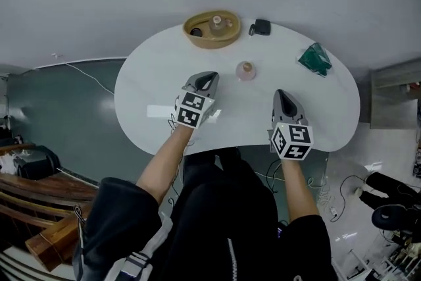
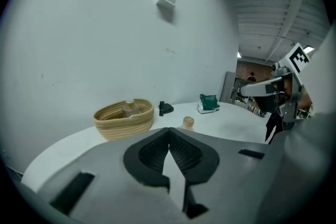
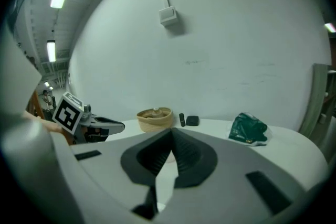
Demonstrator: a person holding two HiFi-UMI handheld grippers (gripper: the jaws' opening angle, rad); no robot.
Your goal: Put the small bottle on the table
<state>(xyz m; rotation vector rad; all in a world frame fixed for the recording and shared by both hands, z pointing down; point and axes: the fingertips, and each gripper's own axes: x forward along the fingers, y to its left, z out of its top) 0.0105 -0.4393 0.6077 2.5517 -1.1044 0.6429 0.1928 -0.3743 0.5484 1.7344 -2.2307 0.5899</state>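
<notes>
White bench (image 1: 151, 85), small bottle (image 1: 246, 70) standing mid-surface.
Left tool (image 1: 207, 82) and right tool (image 1: 281, 97) hover near the front edge, jaws pressed together, empty; bare surface rings the bottle.

White rounded table (image 1: 151, 85), woven basket (image 1: 212, 43) at far edge, small bottle (image 1: 246, 70) mid-table, black device (image 1: 262, 27), green packet (image 1: 316, 59)

table (image 1: 151, 85) white | basket (image 1: 210, 43) tan woven | small bottle (image 1: 246, 70) pale pink | bag (image 1: 316, 59) dark green
</notes>
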